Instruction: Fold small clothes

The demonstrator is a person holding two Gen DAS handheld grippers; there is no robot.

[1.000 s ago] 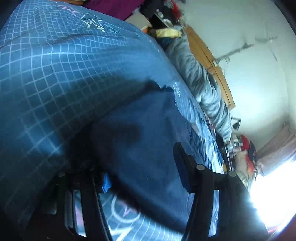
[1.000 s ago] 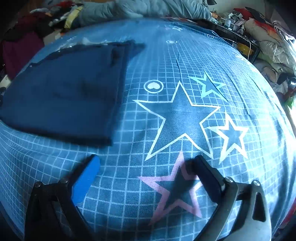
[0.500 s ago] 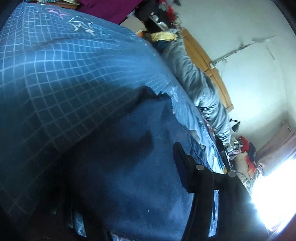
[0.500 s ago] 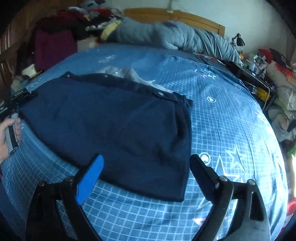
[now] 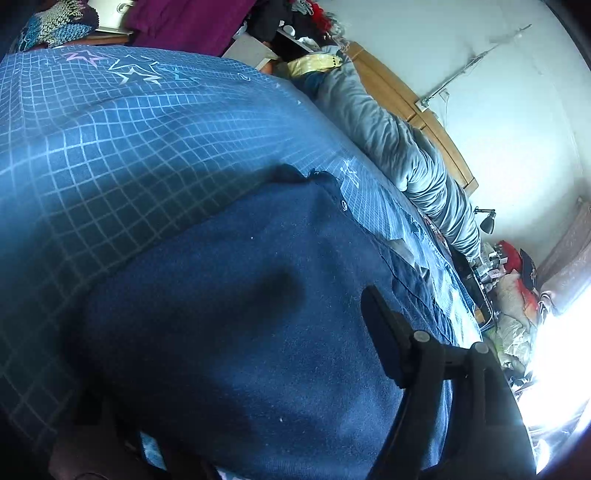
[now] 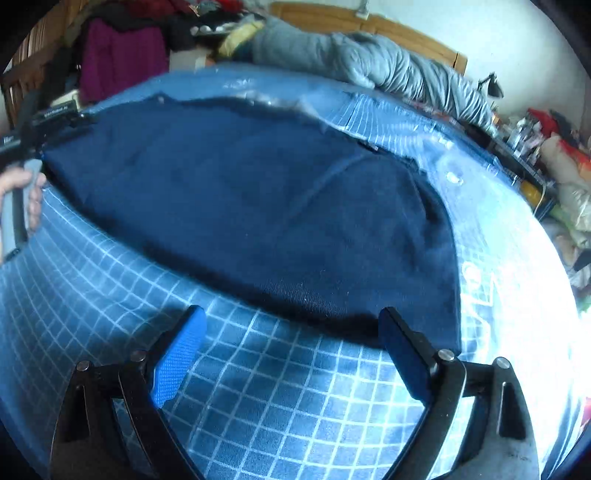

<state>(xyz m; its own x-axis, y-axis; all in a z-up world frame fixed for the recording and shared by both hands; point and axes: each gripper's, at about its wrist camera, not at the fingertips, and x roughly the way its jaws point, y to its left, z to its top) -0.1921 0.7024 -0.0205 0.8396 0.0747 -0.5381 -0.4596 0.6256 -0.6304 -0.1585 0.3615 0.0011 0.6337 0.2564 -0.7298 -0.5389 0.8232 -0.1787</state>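
A navy garment (image 6: 258,206) lies spread flat on the blue grid bedsheet (image 6: 288,413). My right gripper (image 6: 291,350) hangs open over bare sheet just short of the garment's near hem, with nothing between its blue pads. At the garment's far left edge a hand (image 6: 18,199) holds my left gripper (image 6: 33,129). In the left wrist view the garment (image 5: 240,295) fills the middle. My left gripper (image 5: 240,369) has its jaws opening with the cloth lying between them. Its right finger (image 5: 384,332) stands clear of the fabric, while the left finger is hidden in dark folds.
A grey quilt (image 6: 369,62) is bunched along the wooden headboard (image 6: 406,29) at the far side. A purple cloth (image 6: 118,62) and piled things stand at the far left. Clutter and a black lamp (image 6: 491,83) crowd the right bedside.
My right gripper has swung left, from over the star prints to the garment's near hem. The left jaws have widened, and the cloth now covers the left finger.
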